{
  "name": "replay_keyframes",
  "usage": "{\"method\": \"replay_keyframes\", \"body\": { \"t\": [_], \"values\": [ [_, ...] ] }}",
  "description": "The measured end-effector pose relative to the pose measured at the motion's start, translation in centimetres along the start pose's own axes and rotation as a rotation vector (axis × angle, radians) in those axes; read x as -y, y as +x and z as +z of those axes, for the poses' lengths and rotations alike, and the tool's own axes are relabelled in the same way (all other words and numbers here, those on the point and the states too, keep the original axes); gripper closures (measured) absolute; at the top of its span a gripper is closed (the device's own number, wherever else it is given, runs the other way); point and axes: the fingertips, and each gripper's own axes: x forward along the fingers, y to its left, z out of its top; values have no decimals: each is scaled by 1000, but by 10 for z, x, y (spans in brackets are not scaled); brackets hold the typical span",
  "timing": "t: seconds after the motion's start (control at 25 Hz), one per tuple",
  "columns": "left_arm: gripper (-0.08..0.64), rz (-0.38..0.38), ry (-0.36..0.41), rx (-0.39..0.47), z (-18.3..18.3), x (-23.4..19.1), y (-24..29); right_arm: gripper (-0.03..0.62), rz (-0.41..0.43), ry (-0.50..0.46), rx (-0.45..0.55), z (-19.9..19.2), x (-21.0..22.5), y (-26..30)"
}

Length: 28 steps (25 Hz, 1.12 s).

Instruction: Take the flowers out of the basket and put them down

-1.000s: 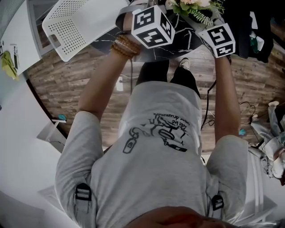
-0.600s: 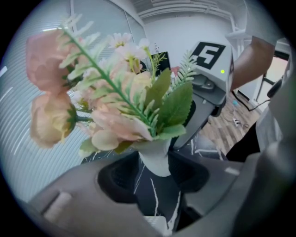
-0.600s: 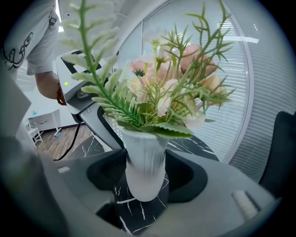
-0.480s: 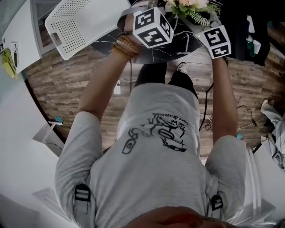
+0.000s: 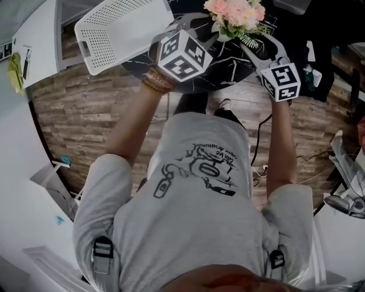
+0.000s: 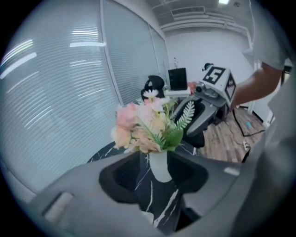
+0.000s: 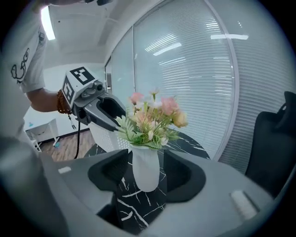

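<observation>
A bunch of pink and cream flowers (image 5: 236,14) with green fern stands in a small white vase (image 7: 145,169) on the round black marble table (image 5: 228,57). The white perforated basket (image 5: 122,28) lies at the table's left edge, apart from the flowers. My left gripper (image 5: 197,25) reaches in from the left and my right gripper (image 5: 254,48) from the right. In the left gripper view the vase (image 6: 159,166) sits between the jaws with gaps either side; the right gripper view shows the same. Both pairs of jaws are closing, and neither presses on the vase.
Wooden floor with cables lies below the table. A white desk (image 5: 34,51) runs along the left. A black chair (image 7: 273,143) stands at the right, with a glass wall with blinds (image 6: 51,92) behind the table. A second black chair (image 6: 152,85) and a monitor (image 6: 178,78) are further back.
The head view has tipped forward, so more of the table, basket and flowers shows. Both grippers now sit closer on either side of the flowers.
</observation>
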Motion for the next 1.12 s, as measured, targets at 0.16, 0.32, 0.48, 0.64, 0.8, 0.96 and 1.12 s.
{"method": "replay_keyframes", "body": {
  "t": [0.16,0.32,0.48,0.64,0.8,0.96,1.12],
  "values": [
    [401,31,-125,136,29,6,-36,364,-14,64,46,23,-9,-34],
    [428,25,-244,296,65,17,-76,400,18,94,140,68,-34,-66],
    [465,22,-336,457,97,30,-119,448,62,74,262,120,-65,-97],
    [539,59,-382,568,107,41,-154,502,125,46,325,150,-96,-119],
    [556,80,-416,647,110,56,-176,539,163,33,379,169,-116,-138],
    [557,103,-404,702,119,72,-198,580,208,31,418,180,-133,-156],
    [557,117,-419,775,132,85,-222,584,238,20,429,185,-150,-167]
  ]
}}
